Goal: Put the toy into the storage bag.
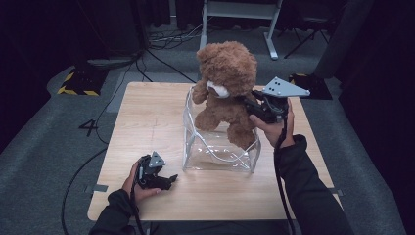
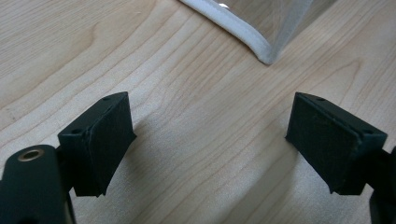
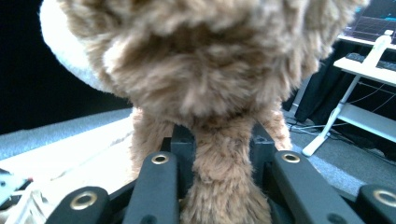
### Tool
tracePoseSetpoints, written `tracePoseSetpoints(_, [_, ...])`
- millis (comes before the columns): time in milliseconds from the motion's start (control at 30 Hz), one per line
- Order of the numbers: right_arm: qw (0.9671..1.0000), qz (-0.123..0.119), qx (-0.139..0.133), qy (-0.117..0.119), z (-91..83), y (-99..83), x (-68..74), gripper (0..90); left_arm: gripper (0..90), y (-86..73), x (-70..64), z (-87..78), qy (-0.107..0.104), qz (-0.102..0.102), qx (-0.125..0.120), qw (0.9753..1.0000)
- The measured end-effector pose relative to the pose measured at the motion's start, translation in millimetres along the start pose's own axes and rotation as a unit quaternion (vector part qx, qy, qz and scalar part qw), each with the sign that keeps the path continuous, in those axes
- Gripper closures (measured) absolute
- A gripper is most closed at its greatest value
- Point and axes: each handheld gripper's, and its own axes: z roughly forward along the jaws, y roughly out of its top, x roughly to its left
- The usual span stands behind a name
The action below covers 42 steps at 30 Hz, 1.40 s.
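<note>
The right hand-held gripper point(image 1: 255, 106) is clenched on the fluffy brown teddy bear point(image 1: 226, 88). It pinches one furry arm of the bear between its two black jaws, and in the right gripper view the arm point(image 3: 223, 177) is squeezed tight in the middle. The bear is up in the air, held over the see-through plastic box point(image 1: 220, 142) with soft white edges. One of its feet hangs down inside the top of the box, near the right wall. The bear's face points to the left side.

The box stands in the middle of the light wooden bench point(image 1: 147, 122).

The left hand-held gripper point(image 1: 164, 182) rests low on the bench, near the front left corner of the box. Its jaws are spread wide apart and hold nothing. In the left gripper view a white corner of the box point(image 2: 261, 49) is just ahead of the jaws.
</note>
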Motion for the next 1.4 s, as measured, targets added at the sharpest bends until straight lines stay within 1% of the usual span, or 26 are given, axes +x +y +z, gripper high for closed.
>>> tracePoseSetpoints(67, [1.0, -0.007, 0.006, -0.002, 3.0, -4.5, 2.9, 71.6, 14.7, 0.0, 0.1, 0.0, 0.0, 0.0, 0.0, 1.0])
tracePoseSetpoints(233, [0.9997, -0.01, 0.017, 0.013, 7.7, -7.7, 8.1, 71.2, 14.7, 0.0, 0.0, 0.0, 0.0, 0.0, 0.0, 1.0])
tracePoseSetpoints(367, [0.999, -0.021, 0.036, 0.015, 13.9, -10.4, 14.9, 70.9, 14.7, 0.0, -0.1, 0.0, 0.0, 0.0, 0.0, 1.0])
tracePoseSetpoints(567, [0.9977, -0.011, 0.064, 0.023, 22.7, -20.9, 10.8, 70.0, 14.7, 0.0, 0.0, 0.0, 0.0, 0.0, 0.0, 1.0])
tracePoseSetpoints(700, [0.9961, -0.019, 0.081, 0.029, 26.3, -24.2, 12.1, 69.0, 14.7, 0.0, -0.1, 0.0, 0.0, 0.0, 0.0, 1.0])
tracePoseSetpoints(767, [0.9949, -0.022, 0.092, 0.036, 27.4, -25.6, 11.4, 68.6, 14.7, 0.0, -0.1, 0.0, 0.0, 0.0, 0.0, 1.0])
tracePoseSetpoints(900, [0.9933, -0.022, 0.103, 0.047, 28.5, -27.7, 9.1, 68.6, 14.7, 0.0, 0.0, 0.0, 0.0, 0.0, 0.0, 1.0])
tracePoseSetpoints(967, [0.9915, -0.025, 0.115, 0.055, 29.6, -28.6, 8.2, 68.4, 14.7, 0.0, -0.1, 0.0, 0.0, 0.0, 0.0, 1.0])
tracePoseSetpoints(1100, [0.9881, -0.034, 0.136, 0.063, 31.6, -31.5, 6.5, 67.6, 14.7, 0.0, -0.1, 0.0, 0.0, 0.0, 0.0, 1.0])
tracePoseSetpoints(1200, [0.986, -0.037, 0.15, 0.064, 33.0, -34.9, 3.9, 67.4, 14.7, 0.0, -0.1, 0.0, 0.0, 0.0, 0.0, 1.0])
tracePoseSetpoints(1333, [0.9821, -0.045, 0.173, 0.06, 35.5, -42.4, 0.7, 67.2, 14.7, 0.0, 0.0, 0.1, 0.0, 0.0, 0.0, 1.0])
tracePoseSetpoints(1367, [0.9814, -0.045, 0.177, 0.06, 35.4, -43.3, 0.0, 67.1, 14.7, 0.0, 0.0, 0.1, 0.0, 0.0, 0.0, 1.0])
tracePoseSetpoints(1400, [0.9814, -0.044, 0.177, 0.06, 35.0, -43.6, -1.0, 67.0, 14.7, 0.0, 0.0, 0.1, 0.0, 0.0, -0.001, 1.0])
